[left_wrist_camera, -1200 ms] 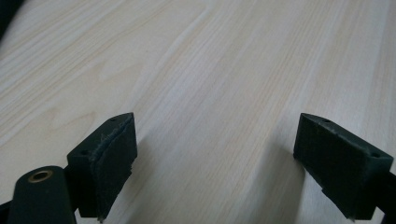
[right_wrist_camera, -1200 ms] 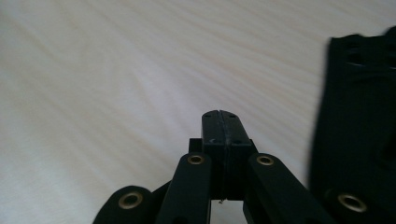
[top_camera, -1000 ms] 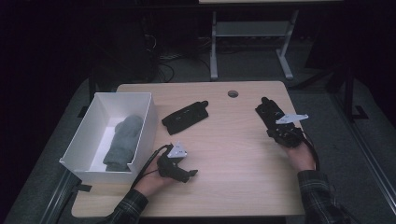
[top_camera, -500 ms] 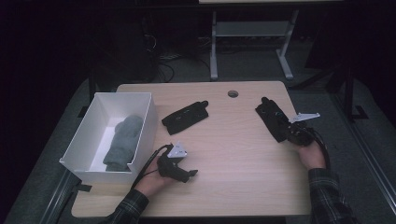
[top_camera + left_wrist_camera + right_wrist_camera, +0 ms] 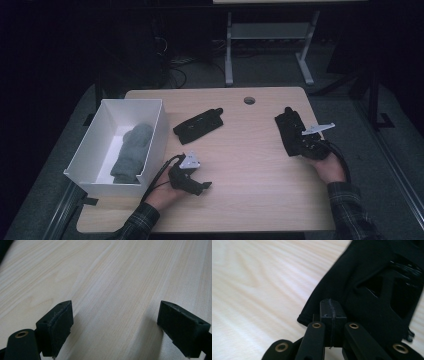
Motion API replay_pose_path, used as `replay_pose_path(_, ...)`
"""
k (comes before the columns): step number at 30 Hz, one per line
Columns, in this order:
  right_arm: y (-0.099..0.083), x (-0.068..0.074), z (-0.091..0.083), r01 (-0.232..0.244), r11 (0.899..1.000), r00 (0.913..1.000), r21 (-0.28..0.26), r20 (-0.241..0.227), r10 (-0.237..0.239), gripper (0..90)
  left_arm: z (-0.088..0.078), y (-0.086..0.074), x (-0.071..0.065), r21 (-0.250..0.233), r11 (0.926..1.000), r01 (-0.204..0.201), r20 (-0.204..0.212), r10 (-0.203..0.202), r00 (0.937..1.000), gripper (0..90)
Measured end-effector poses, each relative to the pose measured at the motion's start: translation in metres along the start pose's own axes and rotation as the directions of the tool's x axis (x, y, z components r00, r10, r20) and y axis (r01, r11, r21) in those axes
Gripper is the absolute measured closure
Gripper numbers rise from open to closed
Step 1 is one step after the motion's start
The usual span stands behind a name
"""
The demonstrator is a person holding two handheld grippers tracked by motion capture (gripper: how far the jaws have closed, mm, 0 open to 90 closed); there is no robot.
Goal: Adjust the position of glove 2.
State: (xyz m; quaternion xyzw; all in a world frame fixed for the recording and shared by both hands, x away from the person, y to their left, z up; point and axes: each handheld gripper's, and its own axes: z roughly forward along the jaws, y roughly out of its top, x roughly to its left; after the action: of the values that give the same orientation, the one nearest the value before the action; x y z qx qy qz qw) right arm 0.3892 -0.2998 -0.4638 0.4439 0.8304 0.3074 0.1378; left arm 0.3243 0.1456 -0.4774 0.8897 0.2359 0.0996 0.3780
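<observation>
right of the white open box (image 5: 150,130), your right gripper (image 5: 331,312) pinches the flat black fabric glove's (image 5: 291,131) cuff with jaws shut; the thin hem may slip free when lifted. your left gripper (image 5: 115,325) gapes wide, empty.

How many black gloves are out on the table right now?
2: one black glove lies mid-table beside the white box; the other black glove lies at the right, at the right gripper. The box may hide more.

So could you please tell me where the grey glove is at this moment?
In the high view, the grey glove lies inside the white box at the table's left edge, left of the left gripper.
</observation>
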Motion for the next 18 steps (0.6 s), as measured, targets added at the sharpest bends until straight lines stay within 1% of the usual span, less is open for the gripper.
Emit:
replay_pose_path(3,0.000,0.008,0.000,0.021,1.000,0.9993,0.003,-0.032,-0.021,90.0,0.000,0.000,0.000,-0.002,1.0000,0.003,-0.004,-0.003,1.0000,12.7)
replay_pose_path(5,0.000,0.017,-0.001,0.055,0.998,0.9974,0.013,-0.048,-0.054,90.0,0.000,0.000,0.000,-0.003,1.0000,0.005,-0.005,-0.005,1.0000,12.7)
replay_pose_path(8,0.000,0.029,-0.002,0.088,0.996,0.9934,0.028,-0.076,-0.086,90.0,0.000,0.000,0.000,-0.002,1.0000,0.007,-0.006,-0.007,1.0000,12.7)
replay_pose_path(9,-0.001,0.032,-0.003,0.090,0.995,0.9926,0.030,-0.084,-0.088,90.0,0.001,0.000,0.000,-0.002,0.9999,0.010,-0.004,-0.010,0.9999,12.7)
replay_pose_path(11,-0.003,0.042,-0.004,0.107,0.994,0.9881,0.033,-0.115,-0.103,90.0,0.001,0.000,0.000,-0.002,0.9999,0.010,-0.005,-0.010,0.9999,12.7)
replay_pose_path(15,-0.006,0.059,-0.008,0.140,0.989,0.9801,0.046,-0.149,-0.132,90.0,0.001,0.000,0.000,-0.004,0.9999,0.013,-0.006,-0.013,0.9999,12.7)
replay_pose_path(17,-0.009,0.068,-0.010,0.155,0.987,0.9735,0.043,-0.177,-0.145,90.0,0.001,0.000,0.000,-0.004,0.9999,0.013,-0.006,-0.013,0.9999,12.7)
replay_pose_path(18,-0.011,0.072,-0.011,0.158,0.987,0.9712,0.038,-0.186,-0.149,90.0,0.001,0.000,0.000,-0.004,1.0000,0.006,-0.008,-0.006,1.0000,12.7)
